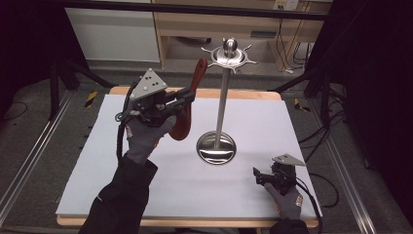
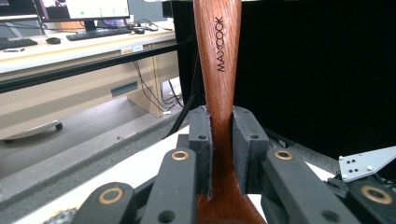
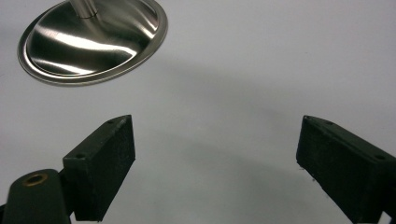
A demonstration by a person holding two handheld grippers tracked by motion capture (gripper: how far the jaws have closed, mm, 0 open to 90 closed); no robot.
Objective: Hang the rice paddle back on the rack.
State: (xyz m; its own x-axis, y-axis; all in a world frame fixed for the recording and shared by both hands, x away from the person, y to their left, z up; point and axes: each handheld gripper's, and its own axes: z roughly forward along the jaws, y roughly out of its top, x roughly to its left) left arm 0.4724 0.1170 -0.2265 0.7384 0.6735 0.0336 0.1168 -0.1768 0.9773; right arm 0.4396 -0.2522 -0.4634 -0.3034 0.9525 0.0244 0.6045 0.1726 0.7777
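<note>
Evidently rigid and light, the wooden spoon [image 2: 218,88] sits clamped at its neck by the left gripper [image 2: 220,144], handle toward twelve o'clock; right gripper [image 3: 215,158] gapes empty.

Both hands in grey knit gloves [image 1: 146,134] with an orange-and-white logo patch near the cuff, black sleeves [image 1: 122,200] below. Grippers black: left gripper [image 1: 182,100], right gripper [image 1: 258,176], each topped by a grey three-cornered plate [image 1: 147,84] with small dark holes. Black cable [image 1: 118,141] trails beside the left glove, another beside the right glove. Linkage arms [image 2: 175,186] carry brass-ringed pivots; black jaw blocks have small screw holes and rough-faced pads [image 3: 109,163].
</note>
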